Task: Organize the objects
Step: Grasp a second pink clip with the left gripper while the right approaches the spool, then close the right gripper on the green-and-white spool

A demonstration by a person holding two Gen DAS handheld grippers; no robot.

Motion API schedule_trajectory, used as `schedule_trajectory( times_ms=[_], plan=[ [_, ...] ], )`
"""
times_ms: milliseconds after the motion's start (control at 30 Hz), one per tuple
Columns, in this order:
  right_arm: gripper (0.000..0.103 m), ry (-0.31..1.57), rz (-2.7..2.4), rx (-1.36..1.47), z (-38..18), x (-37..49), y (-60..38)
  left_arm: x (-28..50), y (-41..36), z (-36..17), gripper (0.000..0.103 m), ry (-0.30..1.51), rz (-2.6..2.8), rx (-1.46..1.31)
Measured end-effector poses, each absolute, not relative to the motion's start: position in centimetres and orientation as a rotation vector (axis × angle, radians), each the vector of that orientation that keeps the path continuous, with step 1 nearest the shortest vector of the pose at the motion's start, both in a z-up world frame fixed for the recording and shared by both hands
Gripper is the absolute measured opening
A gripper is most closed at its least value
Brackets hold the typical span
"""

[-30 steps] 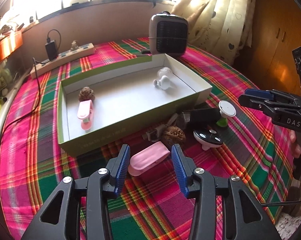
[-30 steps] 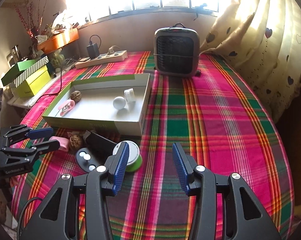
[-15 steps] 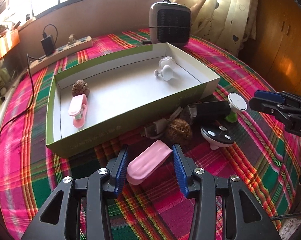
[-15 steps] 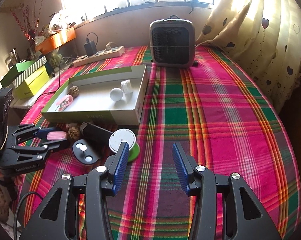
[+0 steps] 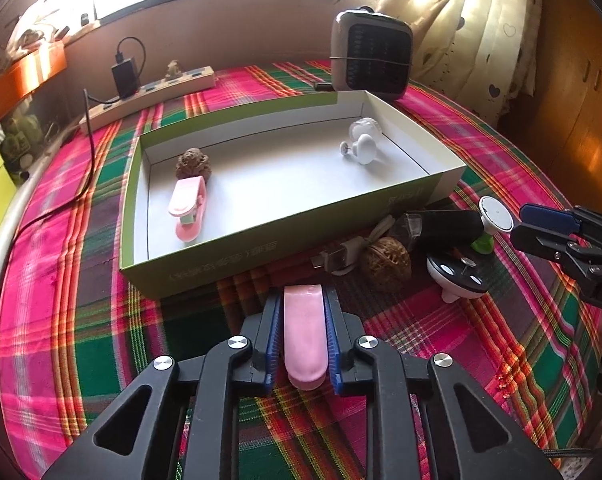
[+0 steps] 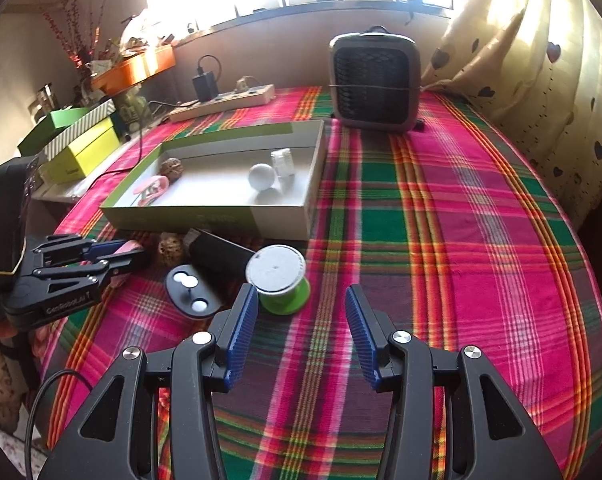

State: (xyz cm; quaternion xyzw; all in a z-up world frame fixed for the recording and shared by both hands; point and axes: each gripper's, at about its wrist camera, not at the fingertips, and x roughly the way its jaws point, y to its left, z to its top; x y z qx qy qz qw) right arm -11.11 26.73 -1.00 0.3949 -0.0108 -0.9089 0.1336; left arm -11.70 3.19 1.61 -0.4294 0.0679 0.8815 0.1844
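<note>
A pink clip [image 5: 304,332] lies on the plaid cloth in front of the green box [image 5: 285,236]. My left gripper [image 5: 303,300] is closing, and its blue pads press both sides of the clip. In the right wrist view the left gripper [image 6: 117,258] shows with the pink clip [image 6: 131,246] between its fingers. Inside the box lie a walnut [image 5: 193,164], a second pink clip [image 5: 189,208], a white knob [image 5: 363,150] and a small clear jar [image 5: 365,128]. My right gripper [image 6: 301,308] stands open and holds nothing, just right of a green spool [image 6: 279,280].
Beside the box lie another walnut [image 5: 385,258], a cable plug [image 5: 333,258], a black block [image 5: 445,224] and a black oval piece [image 5: 457,276]. A heater [image 5: 371,56] and a power strip [image 5: 153,90] stand at the back. Boxes [image 6: 81,148] sit off the left edge.
The left jaws have closed onto the pink clip, which has turned in line with the fingers. The right gripper has stayed put, still open.
</note>
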Motion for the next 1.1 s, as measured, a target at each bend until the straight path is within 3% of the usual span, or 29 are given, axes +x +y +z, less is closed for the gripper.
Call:
schedule_trajectory(
  times_ms=[367, 867, 1100],
  plan=[
    [0.051, 0.098, -2.633, 1.149, -1.5, -12.5, 24.5, -11.8, 3.0, 1.6, 0.016, 0.164, 2.501, -1.228],
    [0.05, 0.079, -2.634, 1.152, -1.8, -13.4, 24.5, -12.3, 3.0, 1.6, 0.016, 0.144, 2.509, -1.241],
    [0.037, 0.066, -2.622, 1.149, -1.9, -13.5, 24.6, -12.3, 3.0, 1.6, 0.016, 0.14, 2.509, -1.243]
  ],
)
